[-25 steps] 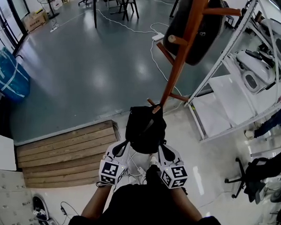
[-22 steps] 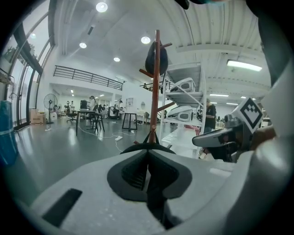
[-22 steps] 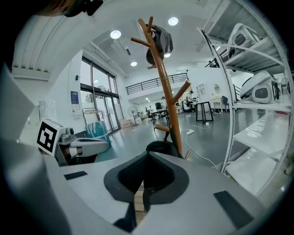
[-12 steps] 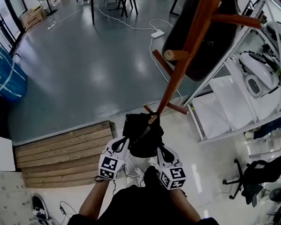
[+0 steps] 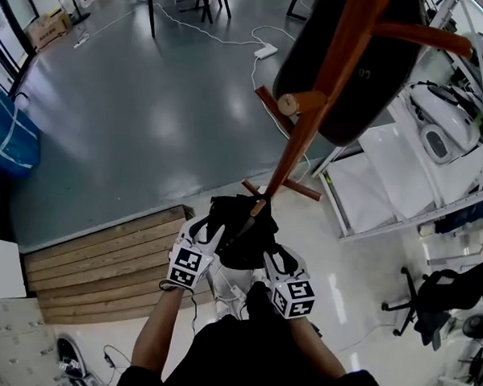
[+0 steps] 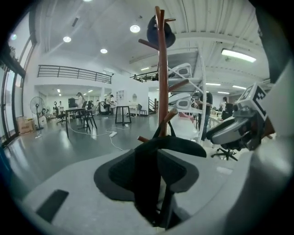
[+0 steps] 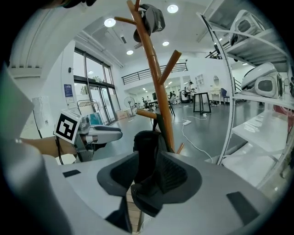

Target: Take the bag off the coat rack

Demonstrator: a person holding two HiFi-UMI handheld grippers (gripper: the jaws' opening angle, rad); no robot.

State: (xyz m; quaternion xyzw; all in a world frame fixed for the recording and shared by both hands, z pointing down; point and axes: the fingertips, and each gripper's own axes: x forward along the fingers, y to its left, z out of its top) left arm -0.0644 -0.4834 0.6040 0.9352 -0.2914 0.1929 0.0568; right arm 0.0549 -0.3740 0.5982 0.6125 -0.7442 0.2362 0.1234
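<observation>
The black bag (image 5: 238, 232) hung low on the wooden coat rack (image 5: 299, 147), its strap looped over a short peg (image 5: 261, 202) near the foot of the pole, and it had not been lifted clear. The left gripper (image 5: 205, 228) reached in at the bag's left side and the right gripper (image 5: 273, 258) at its right, so the bag sat between the two tools, just in front of the person's body. In the left gripper view the jaws were opening: they stood well apart, with a narrow black strap running up through the gap between them and no pad pressing on it. In the right gripper view the jaws were opening too: a dark fold of the bag's fabric stood in the gap, loose between the pads and not pinched. Another dark thing (image 5: 353, 65) hung from a higher peg near the top of the rack. The rack stood on the pale floor beside a white metal shelf unit (image 5: 388, 176), with a low wooden platform (image 5: 101, 261) to the person's left, a grey floor beyond it and a blue sack (image 5: 9, 132) at the far left edge
</observation>
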